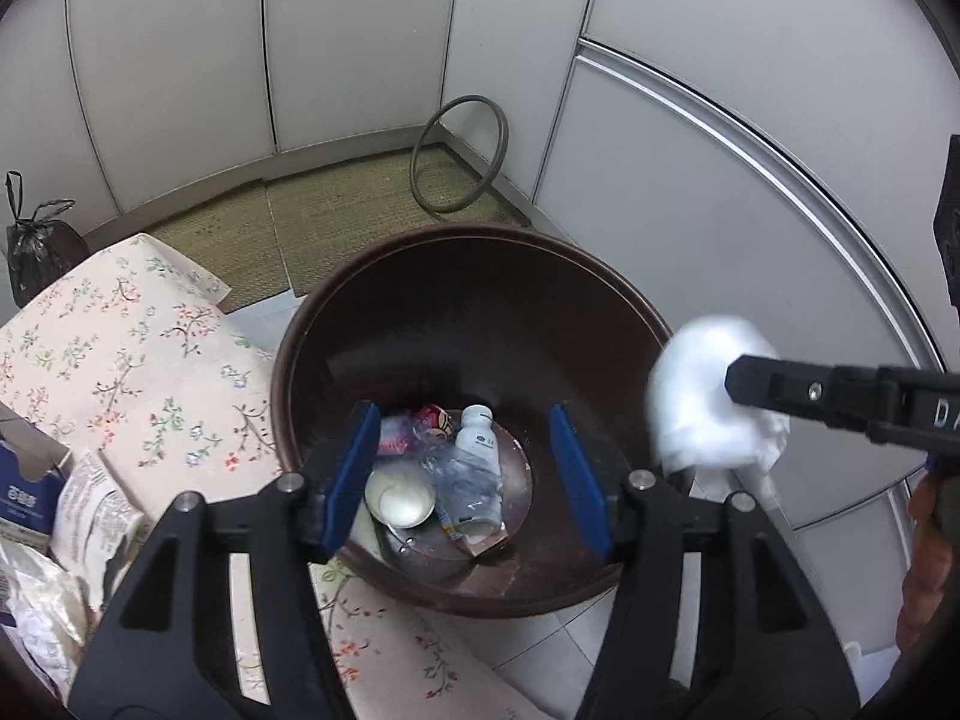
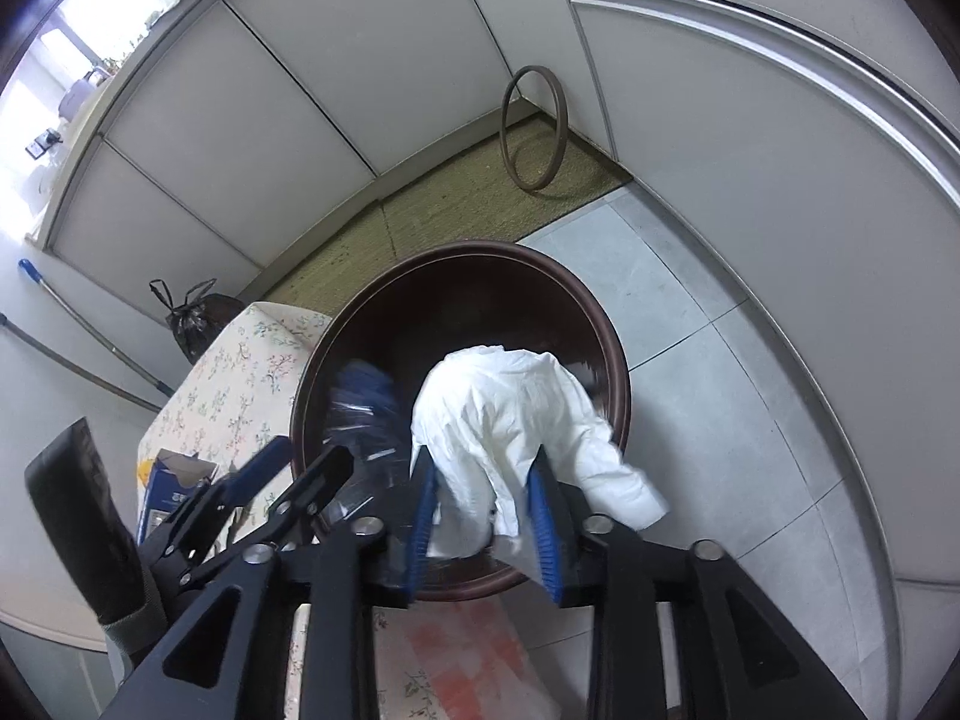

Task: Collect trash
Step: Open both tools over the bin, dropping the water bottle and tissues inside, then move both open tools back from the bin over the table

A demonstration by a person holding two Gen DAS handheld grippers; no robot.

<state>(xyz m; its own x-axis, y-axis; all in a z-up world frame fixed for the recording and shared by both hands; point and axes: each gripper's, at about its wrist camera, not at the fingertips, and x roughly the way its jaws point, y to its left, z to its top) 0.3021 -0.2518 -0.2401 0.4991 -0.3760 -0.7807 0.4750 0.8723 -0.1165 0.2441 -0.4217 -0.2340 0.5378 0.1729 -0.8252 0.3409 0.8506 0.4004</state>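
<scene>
Left gripper: your jaws stand wide with nothing between the blue pads; they hang over the mouth of the brown bin, pointing down into it.
Right gripper: your jaws are part open, with the white crumpled paper between the pads; the paper is motion-blurred and you cannot tell whether the pads still press on it.
White paper, place: at the bin's near rim on your right side, partly over the mouth, partly hanging outside the wall.
White paper, axis: one wad, long axis running from the bin's opening down toward your right claw, one corner trailing out to the right.
Bin contents: one small white bottle lying with its cap toward the far wall, one round white cup, one red can, and clear plastic wrap.
Bin, count: one, upright on grey floor tile.
Beside the bin: one floral-covered surface touching its left wall, with one blue carton on it.
Farther out: one black tied bag, one brown ring leaning in the corner.
</scene>
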